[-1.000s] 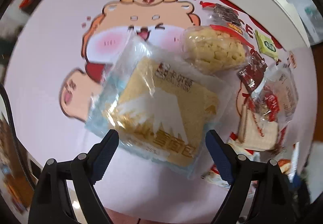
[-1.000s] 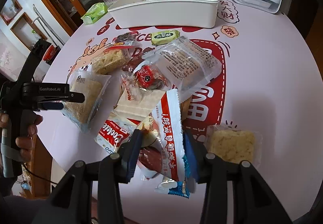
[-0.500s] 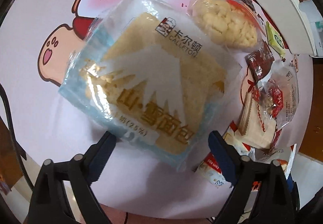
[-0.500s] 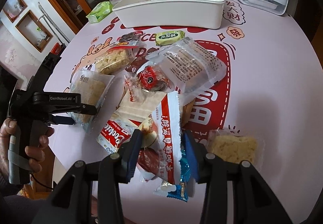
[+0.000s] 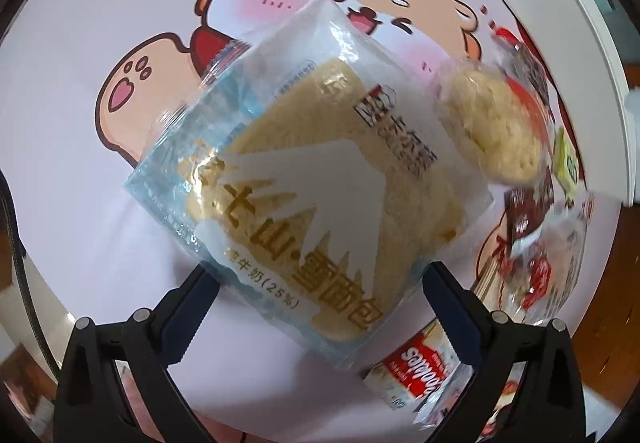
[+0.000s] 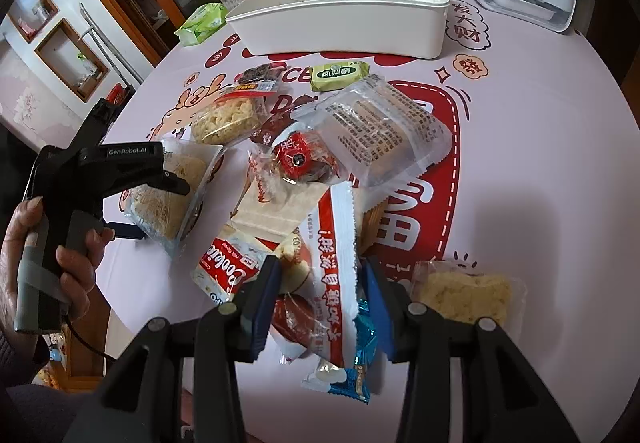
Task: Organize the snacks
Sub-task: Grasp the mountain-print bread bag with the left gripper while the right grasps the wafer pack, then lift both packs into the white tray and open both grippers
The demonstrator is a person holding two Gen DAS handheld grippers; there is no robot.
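A clear bread packet (image 5: pixel 320 183) with a white mountain print lies flat on the pink cartoon tablecloth. My left gripper (image 5: pixel 320 283) points steeply down over its near end. Its jaws are opening wide, with the packet's edge between the fingertips and clear of both. The right wrist view shows that left gripper (image 6: pixel 154 208) astride the bread packet (image 6: pixel 188 171). My right gripper (image 6: pixel 322 283) is shut on a long red-and-white snack packet (image 6: pixel 334 243), with a blue wrapper (image 6: pixel 360 343) beside it. The white bin (image 6: pixel 340 23) stands at the far side.
Snacks crowd the middle: a rice-crisp packet (image 6: pixel 228 119), a big clear packet (image 6: pixel 384 131), a green one (image 6: pixel 340 75), a red-and-white cream packet (image 6: pixel 228 271) and a yellow crisp block (image 6: pixel 468 295). A person's hand (image 6: pixel 40 243) holds the left gripper's handle at the table's left edge.
The left gripper has sunk closer to the bread packet and rolled, so the packet looks larger and turned. Its jaws have spread wider. The right gripper has kept still.
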